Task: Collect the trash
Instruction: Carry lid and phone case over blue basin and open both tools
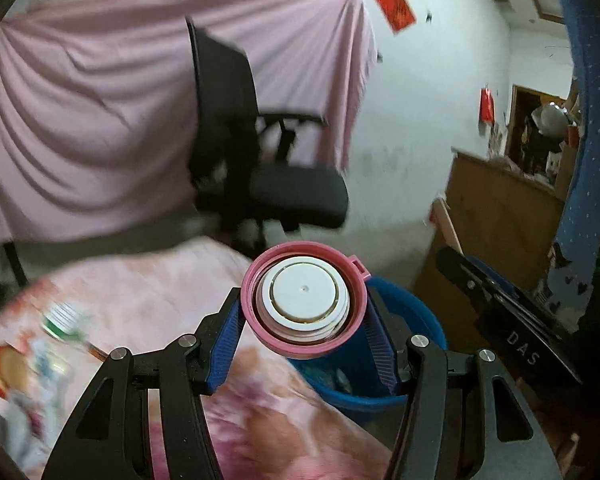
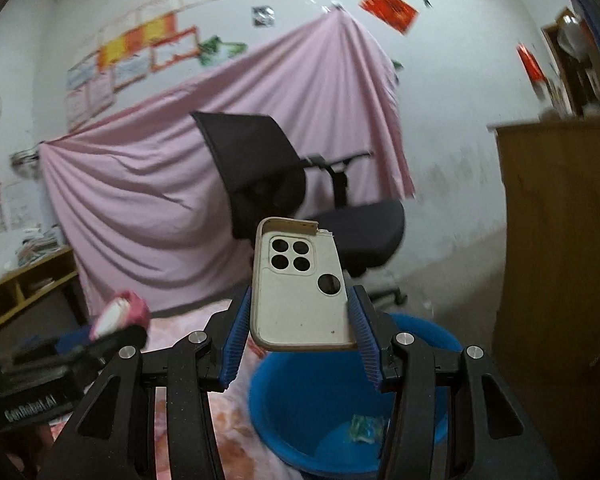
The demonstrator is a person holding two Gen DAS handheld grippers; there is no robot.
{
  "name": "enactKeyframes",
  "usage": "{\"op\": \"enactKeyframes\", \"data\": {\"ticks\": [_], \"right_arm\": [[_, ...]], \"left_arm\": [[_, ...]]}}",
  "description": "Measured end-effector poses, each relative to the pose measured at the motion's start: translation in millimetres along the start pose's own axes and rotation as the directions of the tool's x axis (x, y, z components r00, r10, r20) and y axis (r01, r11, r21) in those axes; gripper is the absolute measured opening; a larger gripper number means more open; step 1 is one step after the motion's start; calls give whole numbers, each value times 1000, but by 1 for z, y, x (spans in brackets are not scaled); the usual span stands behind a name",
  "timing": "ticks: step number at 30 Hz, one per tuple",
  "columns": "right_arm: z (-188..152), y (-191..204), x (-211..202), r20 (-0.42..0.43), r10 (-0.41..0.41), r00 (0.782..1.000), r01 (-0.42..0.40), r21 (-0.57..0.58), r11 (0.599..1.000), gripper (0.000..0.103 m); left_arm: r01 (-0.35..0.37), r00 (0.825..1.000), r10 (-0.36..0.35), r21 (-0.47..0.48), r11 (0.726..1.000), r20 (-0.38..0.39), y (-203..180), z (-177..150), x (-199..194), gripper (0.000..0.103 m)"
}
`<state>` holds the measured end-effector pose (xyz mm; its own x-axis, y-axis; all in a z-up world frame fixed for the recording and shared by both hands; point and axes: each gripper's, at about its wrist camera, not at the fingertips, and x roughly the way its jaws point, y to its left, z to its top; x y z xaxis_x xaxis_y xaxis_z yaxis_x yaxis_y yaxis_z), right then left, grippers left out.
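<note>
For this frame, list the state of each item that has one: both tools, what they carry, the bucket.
Left tool: shut on the pink lid.
Pink lid: held, off the bed, near the bucket.
Right tool: shut on the phone case.
Phone case: held, empty, top corner broken.
Blue bucket: open, with some trash at its bottom.

Left gripper (image 1: 304, 312): bottom centre of its view, jaws clamped on something held.
Right gripper (image 2: 300, 320): bottom centre of its view, jaws likewise clamped.
</note>
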<state>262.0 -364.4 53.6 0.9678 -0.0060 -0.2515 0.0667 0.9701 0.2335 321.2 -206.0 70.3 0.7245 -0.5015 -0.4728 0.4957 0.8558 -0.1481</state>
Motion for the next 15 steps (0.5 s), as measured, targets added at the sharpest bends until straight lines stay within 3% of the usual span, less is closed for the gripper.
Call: {"op": "enactKeyframes", "data": {"ticks": [8,15], "right_arm": [[-12,-37,27,-123,-9,992,21,100,995,47],[-25,-52,41,-216,2,976,26,127,992,47]], "left_arm": [[22,991,-23,-5,1000,-135,-15,-3,56,53],[-23,969,1,-85,996,-248,-4,-18,82,53]]}}
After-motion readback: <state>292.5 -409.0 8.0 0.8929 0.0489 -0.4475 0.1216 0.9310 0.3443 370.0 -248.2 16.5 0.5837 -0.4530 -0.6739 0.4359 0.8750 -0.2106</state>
